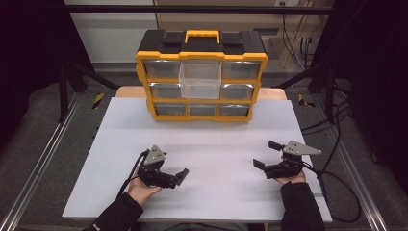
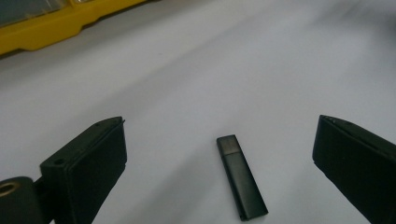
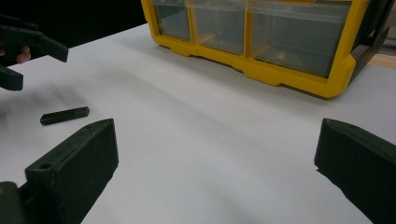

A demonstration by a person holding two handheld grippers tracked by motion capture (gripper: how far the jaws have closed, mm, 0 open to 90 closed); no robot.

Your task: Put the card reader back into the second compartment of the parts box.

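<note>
Yellow organizer (image 1: 202, 57) has one clear drawer (image 1: 199, 79) pulled out

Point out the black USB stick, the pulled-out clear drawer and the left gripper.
black USB stick (image 2: 241, 182), left gripper view, mid-body.
pulled-out clear drawer (image 1: 200, 81), high view, front wall.
left gripper (image 1: 180, 177), high view, between its open jaw tips.

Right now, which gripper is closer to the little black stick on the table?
Left. The left gripper hangs right over the black stick, jaws open on either side. The right gripper is far off across the table, open too.
</note>
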